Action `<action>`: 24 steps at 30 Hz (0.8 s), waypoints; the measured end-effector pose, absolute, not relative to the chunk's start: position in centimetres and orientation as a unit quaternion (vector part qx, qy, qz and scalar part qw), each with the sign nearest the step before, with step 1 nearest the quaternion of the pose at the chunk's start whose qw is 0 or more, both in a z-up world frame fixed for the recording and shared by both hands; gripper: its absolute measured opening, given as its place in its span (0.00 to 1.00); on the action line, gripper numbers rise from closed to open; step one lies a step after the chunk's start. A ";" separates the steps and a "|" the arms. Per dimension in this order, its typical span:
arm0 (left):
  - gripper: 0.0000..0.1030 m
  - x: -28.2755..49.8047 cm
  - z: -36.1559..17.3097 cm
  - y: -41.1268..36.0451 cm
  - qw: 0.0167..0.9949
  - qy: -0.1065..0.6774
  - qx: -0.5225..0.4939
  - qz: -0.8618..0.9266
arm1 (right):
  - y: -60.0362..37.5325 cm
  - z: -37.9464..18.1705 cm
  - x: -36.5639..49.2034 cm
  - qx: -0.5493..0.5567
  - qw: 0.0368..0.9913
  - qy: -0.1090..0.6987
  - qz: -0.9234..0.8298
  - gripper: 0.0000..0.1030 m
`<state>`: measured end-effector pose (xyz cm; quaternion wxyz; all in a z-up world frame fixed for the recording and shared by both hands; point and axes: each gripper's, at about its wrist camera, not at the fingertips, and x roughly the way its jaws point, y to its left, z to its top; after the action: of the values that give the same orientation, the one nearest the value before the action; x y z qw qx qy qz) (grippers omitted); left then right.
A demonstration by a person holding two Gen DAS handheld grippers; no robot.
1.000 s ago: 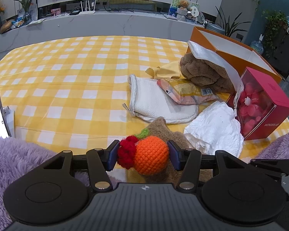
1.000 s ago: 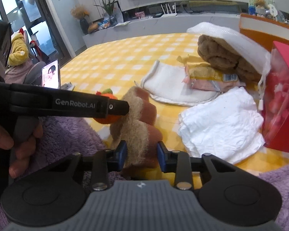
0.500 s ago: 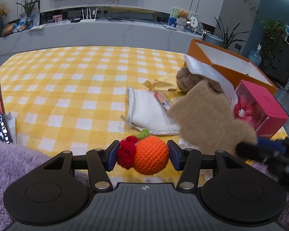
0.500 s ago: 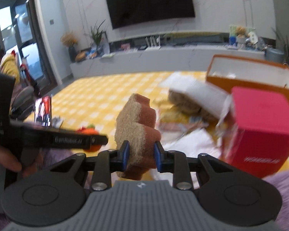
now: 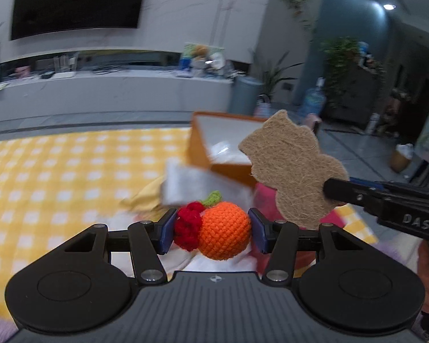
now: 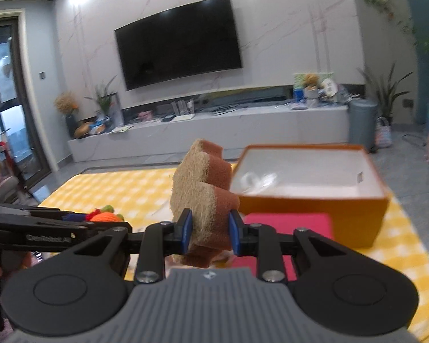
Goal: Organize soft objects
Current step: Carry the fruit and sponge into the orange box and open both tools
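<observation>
I judge the job barely past its opening: both tools are loaded and raised, yet nothing I can make out has gone into the open orange cardboard box with the white lining (image 6: 311, 184), whose floor shows only a pale scrap I cannot identify. My left gripper (image 5: 211, 230) is clamped on the orange crocheted ball with its red berries and green leaf (image 5: 214, 230), pads pressed against either side, carried in the air above the yellow-and-white checked cloth (image 5: 57, 177) and pointed toward the box. My right gripper (image 6: 208, 233) is pinched shut on the lower end of the brown sponge with a tan fibre scrubbing face (image 6: 204, 191), which stands upright between the pads, level with the box's near wall and just left of it. From the left camera that sponge hangs off to the right, in front of the box. A pink carton (image 6: 289, 228) sits close below the box, and blurred pale fabrics lie on the cloth beneath the ball, so more sorting remains. Both drops are still ahead.
</observation>
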<state>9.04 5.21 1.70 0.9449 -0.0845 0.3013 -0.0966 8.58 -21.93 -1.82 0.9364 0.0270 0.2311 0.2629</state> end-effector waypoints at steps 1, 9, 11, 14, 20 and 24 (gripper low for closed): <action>0.59 9.8 2.1 4.7 0.944 0.299 -0.086 -0.108 | -22.4 -1.5 9.1 0.025 0.938 0.230 0.257 0.26; 0.59 16.3 3.5 1.5 0.942 0.285 -0.084 -0.153 | -25.3 0.5 14.1 -0.007 0.952 0.214 0.217 0.26; 0.59 17.7 3.4 0.8 0.941 0.286 -0.083 -0.159 | -25.9 0.6 16.0 -0.006 0.952 0.222 0.211 0.26; 0.59 19.9 3.1 -0.3 0.940 0.291 -0.071 -0.165 | -26.5 0.4 18.8 -0.005 0.951 0.232 0.204 0.26; 0.59 23.6 2.1 -1.0 0.931 0.306 -0.071 -0.185 | -27.7 -1.0 23.8 0.006 0.951 0.246 0.184 0.26; 0.59 26.3 1.4 -0.3 0.926 0.321 -0.073 -0.185 | -28.7 -2.4 27.5 0.022 0.949 0.268 0.163 0.26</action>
<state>26.28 -0.25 1.37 0.9260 -0.0729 0.3210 -0.1846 27.53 -28.69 -2.36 0.9493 0.0225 0.2680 0.1626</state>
